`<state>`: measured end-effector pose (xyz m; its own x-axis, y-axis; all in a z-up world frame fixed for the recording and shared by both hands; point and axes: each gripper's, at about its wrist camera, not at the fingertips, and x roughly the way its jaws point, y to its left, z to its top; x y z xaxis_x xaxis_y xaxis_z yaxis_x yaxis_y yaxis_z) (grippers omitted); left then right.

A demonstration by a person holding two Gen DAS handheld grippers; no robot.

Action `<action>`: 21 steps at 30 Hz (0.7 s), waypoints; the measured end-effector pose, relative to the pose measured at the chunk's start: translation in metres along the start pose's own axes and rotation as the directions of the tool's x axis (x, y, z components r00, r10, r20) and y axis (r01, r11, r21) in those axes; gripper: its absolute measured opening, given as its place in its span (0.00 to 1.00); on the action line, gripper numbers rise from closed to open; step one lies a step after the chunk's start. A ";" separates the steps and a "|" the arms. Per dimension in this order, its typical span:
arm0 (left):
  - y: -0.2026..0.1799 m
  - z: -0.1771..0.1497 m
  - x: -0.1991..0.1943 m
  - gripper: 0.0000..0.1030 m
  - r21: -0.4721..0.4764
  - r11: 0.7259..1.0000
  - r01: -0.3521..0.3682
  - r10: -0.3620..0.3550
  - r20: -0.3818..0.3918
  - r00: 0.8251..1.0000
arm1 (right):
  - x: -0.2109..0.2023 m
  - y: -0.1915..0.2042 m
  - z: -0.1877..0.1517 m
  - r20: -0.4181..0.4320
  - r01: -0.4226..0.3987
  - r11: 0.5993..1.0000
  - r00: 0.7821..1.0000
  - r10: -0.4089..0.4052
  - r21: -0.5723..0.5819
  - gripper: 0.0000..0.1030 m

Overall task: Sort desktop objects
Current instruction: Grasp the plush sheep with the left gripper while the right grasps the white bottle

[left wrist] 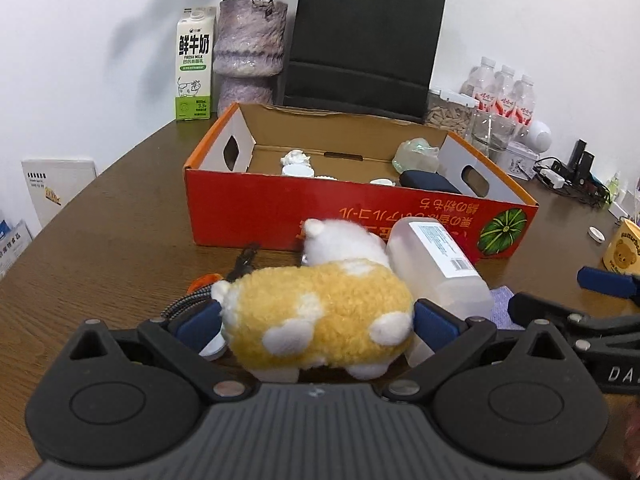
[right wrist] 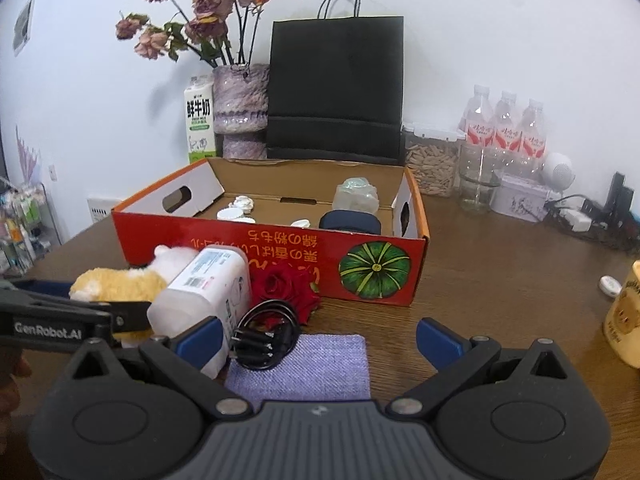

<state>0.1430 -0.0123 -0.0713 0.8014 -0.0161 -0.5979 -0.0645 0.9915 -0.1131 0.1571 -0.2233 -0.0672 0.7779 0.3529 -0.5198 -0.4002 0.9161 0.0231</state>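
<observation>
On the dark wood-grain surface (left wrist: 120,240), just in front of the red cardboard box (left wrist: 248,216), the left hand-held gripper (left wrist: 318,320) has its blue padded fingers (left wrist: 198,320) pressed into both flanks of a fluffy plush toy (left wrist: 320,308) — woolly yellow fleece with white patches and a white head, resting on the surface. Its pile bulges around the pads, so the grip looks closed on it. Touching the toy's right side lies a frosted, rounded plastic bottle (left wrist: 436,268) with a white printed label, tipped on its side.

From the right wrist view, the right hand-held gripper (right wrist: 318,338) stands wide apart with nothing between its fingers, above a flat square of lilac woven cloth (right wrist: 320,364). A coiled glossy black cable (right wrist: 266,334) lies partly on the cloth's corner, beside a velvety red rose (right wrist: 286,286) that sits against the box wall. Inside the open-topped box are small white ceramic pieces (right wrist: 240,208), a pale green translucent lump (right wrist: 356,196) and a dark rounded case (right wrist: 350,220).
</observation>
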 end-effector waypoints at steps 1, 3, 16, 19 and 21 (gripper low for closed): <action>0.000 0.000 0.001 1.00 -0.001 1.000 -0.004 0.004 0.003 1.000 | 0.002 -0.001 -0.002 0.004 -0.004 1.000 1.000 0.004 0.008 1.00; -0.002 0.002 0.002 1.00 0.004 1.000 -0.018 0.018 0.005 1.000 | 0.004 -0.004 -0.005 0.004 -0.010 1.000 1.000 0.010 0.025 1.00; -0.022 -0.004 0.010 1.00 0.118 0.988 -0.105 0.104 0.015 0.994 | 0.007 -0.007 -0.012 -0.015 -0.024 0.998 1.000 0.025 0.060 1.00; -0.019 -0.005 0.009 1.00 0.111 0.989 -0.093 0.092 0.018 0.996 | 0.007 -0.006 -0.012 -0.019 -0.021 0.998 1.000 0.022 0.057 1.00; -0.019 -0.006 0.008 0.98 0.112 0.990 -0.089 0.087 0.025 0.996 | 0.007 -0.005 -0.012 -0.019 -0.020 0.998 1.000 0.021 0.055 1.00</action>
<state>0.1473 -0.0319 -0.0788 0.8076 0.0730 -0.5852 -0.0682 0.9972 0.0303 0.1586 -0.2281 -0.0812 0.7599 0.3684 -0.5355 -0.3884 0.9180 0.0804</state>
